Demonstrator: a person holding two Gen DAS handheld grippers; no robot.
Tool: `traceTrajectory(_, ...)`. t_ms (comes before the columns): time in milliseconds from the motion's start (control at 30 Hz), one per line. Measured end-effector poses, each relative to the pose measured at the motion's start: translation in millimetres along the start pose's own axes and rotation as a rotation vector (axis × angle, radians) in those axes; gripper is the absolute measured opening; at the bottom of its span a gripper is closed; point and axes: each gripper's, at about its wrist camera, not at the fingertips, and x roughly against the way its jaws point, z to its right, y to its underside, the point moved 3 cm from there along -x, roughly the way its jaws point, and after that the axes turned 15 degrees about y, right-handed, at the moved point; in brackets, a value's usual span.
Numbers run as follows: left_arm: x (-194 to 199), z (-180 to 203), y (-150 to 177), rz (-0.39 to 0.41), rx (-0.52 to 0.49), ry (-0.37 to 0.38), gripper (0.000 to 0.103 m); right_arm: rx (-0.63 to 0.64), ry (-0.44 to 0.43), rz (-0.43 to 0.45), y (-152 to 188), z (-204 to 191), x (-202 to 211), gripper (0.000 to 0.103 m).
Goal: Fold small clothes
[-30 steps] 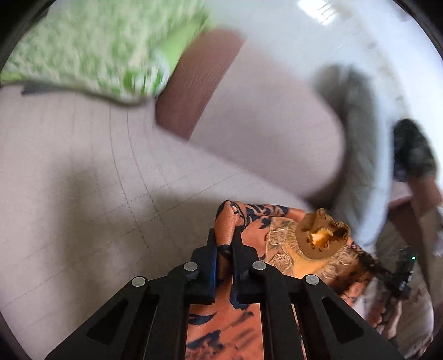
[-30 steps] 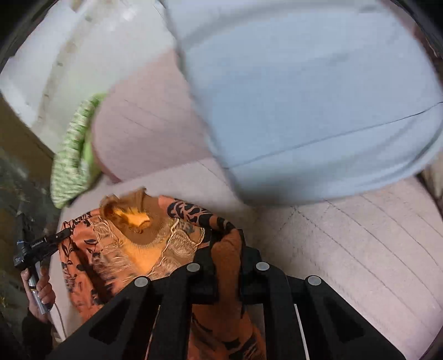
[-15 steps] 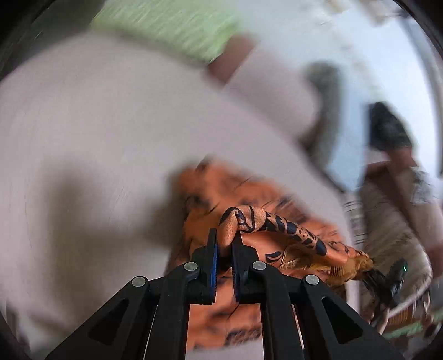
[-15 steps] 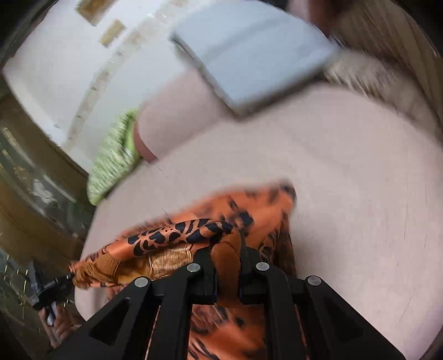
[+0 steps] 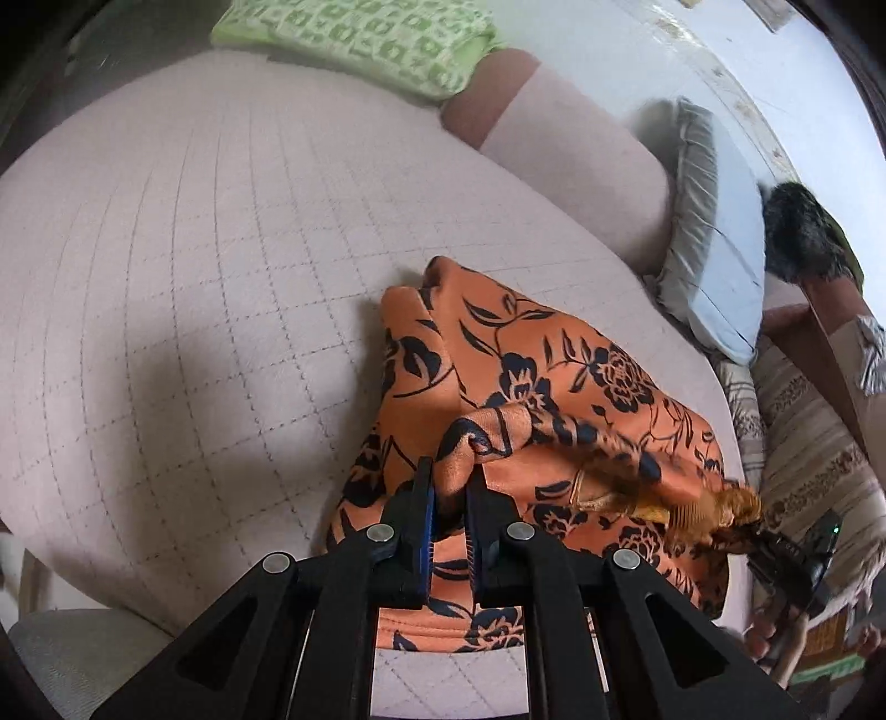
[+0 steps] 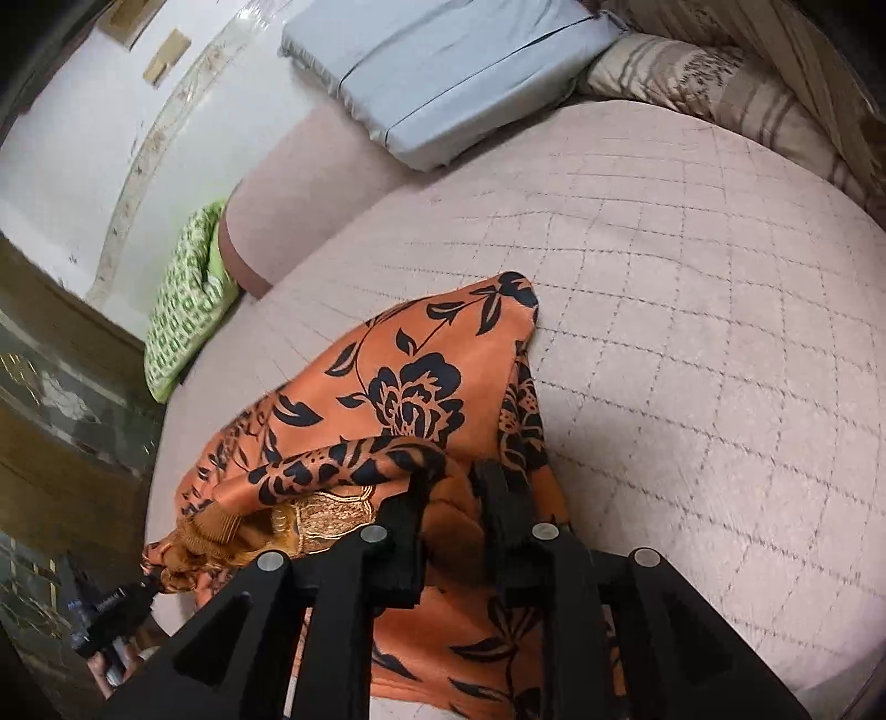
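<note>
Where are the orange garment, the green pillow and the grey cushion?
garment (image 5: 559, 365), left wrist view, flat floral panel.
green pillow (image 5: 360, 39), left wrist view, top face.
grey cushion (image 6: 443, 72), right wrist view, top face.

no readable text, labels, brands, numbers or signs anywhere

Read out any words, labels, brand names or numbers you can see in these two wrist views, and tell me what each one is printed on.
No text can be read in either view.
Small white lettering on the other black handheld gripper: too small and blurred to read.
Orange floral-print fabric garment: black flower pattern only, no words visible.
</note>
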Motion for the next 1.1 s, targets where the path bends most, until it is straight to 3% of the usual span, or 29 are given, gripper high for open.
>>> traceTrajectory(233,14.8,-5.7,15.0,-0.014,0.053,0.024,0.014,-0.078,-0.106,0.099,11.6,9.0,37.2,0.032)
traceTrajectory(333,28.2,-4.6,22.7,0.001,0.061,0.025,0.025,-0.077,-0.14,0.131,16.6,7.5,49.4,0.037)
traceTrajectory(400,39.1,-1.9,30.0,0.009,0.065,0.072,0.027,-0.086,-0.161,0.134,20.3,7.4,55.2,0.047)
traceTrajectory(533,49.5,9.1,41.3,-0.003,0.066,0.102,0.027,-0.135,-0.214,0.097,32.5,6.1,58.1,0.05)
traceTrajectory(733,39.2,38.2,46.5,-0.05,0.067,0.16,0.043,-0.175,-0.129,0.001,62.6,0.0,48.8,0.05)
traceTrajectory(800,18.1,37.9,44.3,-0.085,0.058,0.099,0.044,-0.17,-0.057,-0.005,60.3,1.4,43.7,0.05)
traceTrajectory(867,-5.7,35.2,41.5,-0.14,0.073,0.067,0.042,-0.167,-0.013,-0.033,52.6,2.4,31.2,0.05)
traceTrajectory(933,-26.0,28.5,36.7,-0.141,0.06,0.022,0.028,-0.146,0.038,-0.075,45.4,1.4,11.1,0.049)
traceTrajectory(967,-32.7,25.6,34.9,-0.152,0.054,-0.019,0.021,-0.129,0.056,-0.081,42.5,0.8,3.9,0.042)
traceTrajectory(1000,-36.7,20.5,35.8,-0.174,0.075,-0.044,0.006,-0.115,0.075,-0.092,41.0,0.3,-1.5,0.017)
traceTrajectory(1033,-35.1,19.2,37.4,-0.172,0.092,-0.014,0.005,-0.12,0.073,-0.103,41.4,2.1,-1.3,0.011)
traceTrajectory(1100,-23.6,21.6,38.5,-0.15,0.081,0.011,0.004,-0.107,0.06,-0.073,44.4,4.2,13.5,0.011)
